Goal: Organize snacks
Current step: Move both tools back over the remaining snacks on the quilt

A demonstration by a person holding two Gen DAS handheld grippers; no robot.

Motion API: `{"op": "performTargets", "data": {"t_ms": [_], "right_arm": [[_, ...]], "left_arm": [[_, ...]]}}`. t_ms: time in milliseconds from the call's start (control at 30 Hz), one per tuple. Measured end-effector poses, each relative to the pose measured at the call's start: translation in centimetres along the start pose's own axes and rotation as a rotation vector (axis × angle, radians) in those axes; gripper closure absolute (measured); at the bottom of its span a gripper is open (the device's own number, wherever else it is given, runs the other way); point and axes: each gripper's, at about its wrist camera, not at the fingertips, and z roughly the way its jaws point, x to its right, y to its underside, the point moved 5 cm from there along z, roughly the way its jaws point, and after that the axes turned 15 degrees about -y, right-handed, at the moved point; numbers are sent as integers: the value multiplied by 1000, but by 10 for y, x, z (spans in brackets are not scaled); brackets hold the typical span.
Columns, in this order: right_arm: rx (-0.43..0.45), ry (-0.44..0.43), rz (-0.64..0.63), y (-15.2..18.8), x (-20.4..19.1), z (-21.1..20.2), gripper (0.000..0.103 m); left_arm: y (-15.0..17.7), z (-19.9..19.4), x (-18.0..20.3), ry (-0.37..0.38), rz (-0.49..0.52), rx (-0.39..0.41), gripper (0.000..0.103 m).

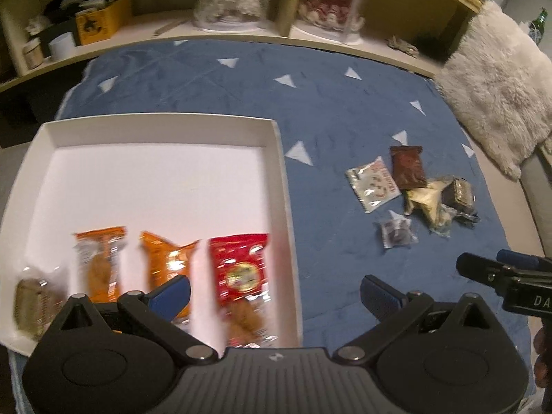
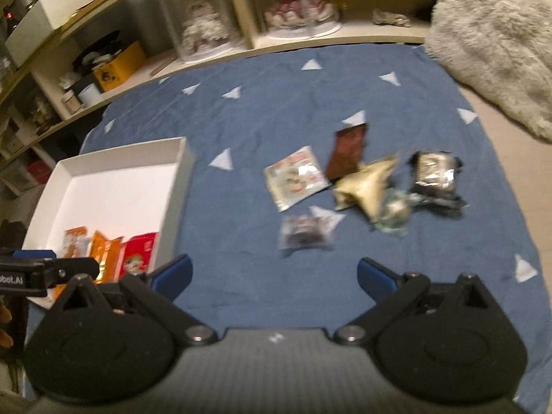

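The fingers of both grippers stood wide apart and held nothing: the left gripper [image 1: 276,293] hovered over the near right corner of the white tray [image 1: 281,158], the right gripper [image 2: 274,276] over the blue cloth [image 2: 258,110] just short of the loose snacks. Those sachets looked light, thin and crinkly, likely slippery, so a pinch across a crimped end seam seemed the surest hold. The small clear packet [image 2: 305,231], nearest and lying flat apart from the heap, looked easiest to take; the gold wrapper [image 2: 365,186] overlapped its neighbours. Only the left wrist view showed the tray's row plainly: a pale packet [image 1: 32,300], two orange packs [image 1: 101,262] and a red pack [image 1: 241,272].
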Motion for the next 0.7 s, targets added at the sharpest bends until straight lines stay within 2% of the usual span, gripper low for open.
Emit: {"op": "performTargets", "data": {"t_ms": [367, 533, 700], "right_arm": [[92, 92, 65, -11, 80, -25, 1], [165, 143, 113, -8, 114, -27, 0], [187, 159, 164, -5, 140, -19, 0]], "left_arm": [[-17, 25, 63, 58, -9, 21, 0], [-21, 37, 95, 88, 4, 14, 0], [-23, 53, 125, 91, 2, 22, 0]]}}
